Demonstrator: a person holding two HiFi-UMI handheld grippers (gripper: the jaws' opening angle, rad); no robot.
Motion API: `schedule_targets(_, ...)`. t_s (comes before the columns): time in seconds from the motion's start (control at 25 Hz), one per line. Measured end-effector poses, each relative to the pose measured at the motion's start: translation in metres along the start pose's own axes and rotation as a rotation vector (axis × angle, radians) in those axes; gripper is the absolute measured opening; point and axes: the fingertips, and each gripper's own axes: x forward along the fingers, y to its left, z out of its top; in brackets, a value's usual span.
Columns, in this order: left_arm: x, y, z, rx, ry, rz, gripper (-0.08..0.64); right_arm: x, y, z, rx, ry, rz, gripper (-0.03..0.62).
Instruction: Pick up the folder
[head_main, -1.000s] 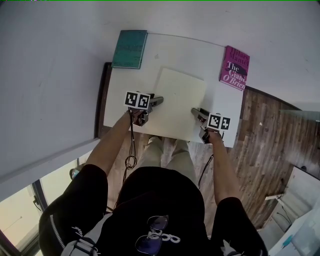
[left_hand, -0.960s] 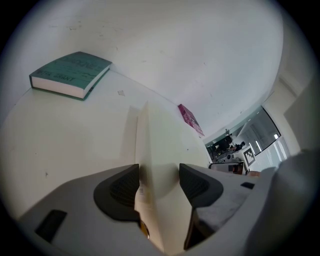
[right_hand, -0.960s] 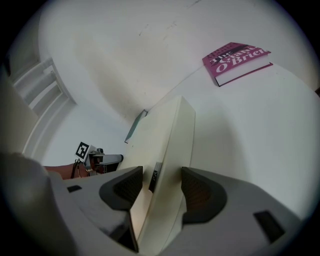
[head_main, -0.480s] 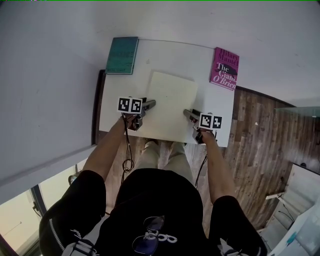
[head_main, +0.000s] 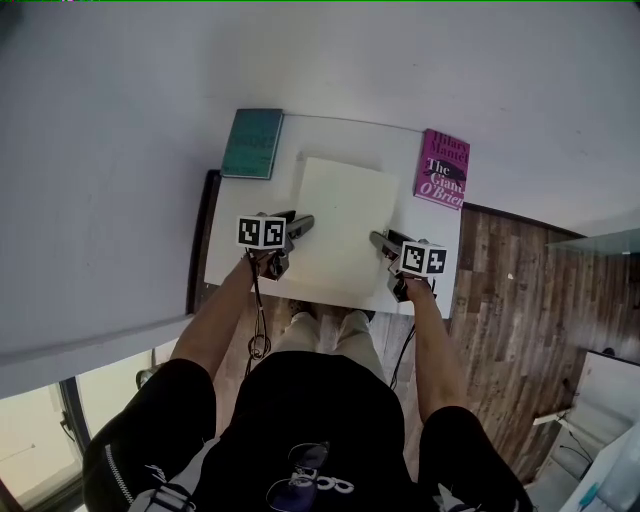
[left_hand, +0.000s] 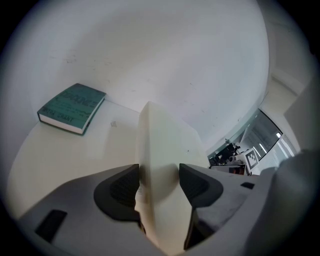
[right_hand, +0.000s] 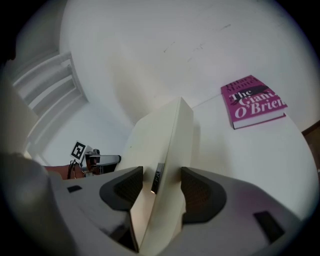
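Note:
A cream folder (head_main: 338, 228) is held flat above the white table (head_main: 445, 272), between my two grippers. My left gripper (head_main: 298, 224) is shut on the folder's left edge, and my right gripper (head_main: 379, 240) is shut on its right edge. In the left gripper view the folder (left_hand: 162, 165) runs edge-on between the dark pads (left_hand: 122, 187) of that gripper (left_hand: 159, 184). The right gripper view shows the folder (right_hand: 162, 150) clamped the same way in the right gripper (right_hand: 161, 189), with a small metal clip on its edge.
A teal book (head_main: 252, 143) lies at the table's far left corner, also in the left gripper view as the teal book (left_hand: 71, 108). A magenta book (head_main: 441, 168) lies at the far right corner, the same magenta book (right_hand: 252, 101) in the right gripper view. Wooden floor (head_main: 510, 300) lies to the right.
The folder stays clamped in both grippers. It has come nearer the table's front edge and sits a little higher over the table than one second ago.

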Motion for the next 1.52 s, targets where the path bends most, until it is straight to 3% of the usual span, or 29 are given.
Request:
schedule_targets(0.2,-0.020,-0.012,0.031,0.028,-0.093,0.003,0.265,-0.007,0.018,0.035,-0.069,-0.050,0.015,0.252)
schedule_targets(0.76,-0.077,-0.054,0.114,0.243,-0.283,0.036,0.265,-0.032,0.079,0.120,-0.312,-0.169,0.015,0.252)
schedule_targets(1.16,-0.133,-0.086,0.166,0.303,-0.457,0.031,0.264,-0.069,0.151,0.191,-0.544,-0.295,-0.005,0.252)
schedule_targets(1.52,-0.187,-0.105,0.198,0.391,-0.581,0.051,0.264,-0.089,0.206,0.218,-0.622,-0.396,0.016,0.252)
